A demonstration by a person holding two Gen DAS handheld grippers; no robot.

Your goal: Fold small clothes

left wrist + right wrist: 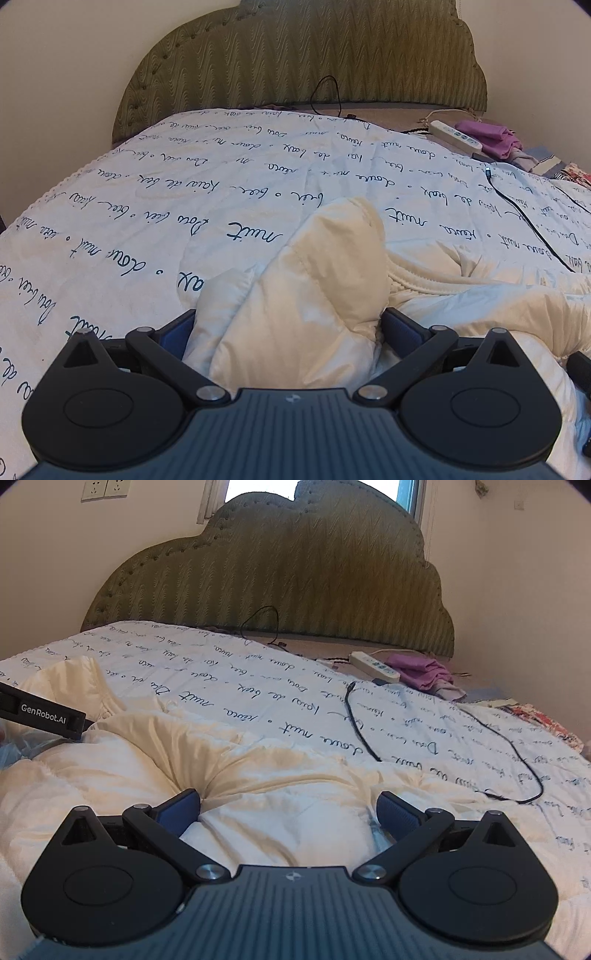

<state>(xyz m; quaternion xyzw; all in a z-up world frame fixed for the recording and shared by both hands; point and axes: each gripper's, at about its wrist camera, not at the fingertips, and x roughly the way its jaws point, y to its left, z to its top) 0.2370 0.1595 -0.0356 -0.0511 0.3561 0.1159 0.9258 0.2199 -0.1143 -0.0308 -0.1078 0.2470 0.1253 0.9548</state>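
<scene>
A cream quilted puffer jacket [317, 295] lies crumpled on the bed, with a ribbed knit collar showing to the right. My left gripper [288, 325] has its jaws wide apart with a raised fold of the jacket bulging between them. My right gripper [288, 805] is also wide apart over a padded part of the same jacket [280, 775]. The blue fingers [181, 808] press into the fabric without pinching it. The left gripper's body shows in the right wrist view [44, 712] at the left edge.
The bed has a white quilt [147, 206] printed with dark script. A black cable [443, 731] loops over it on the right. A white power strip [373, 664] and purple cloth [424, 672] lie near the green padded headboard [295, 583].
</scene>
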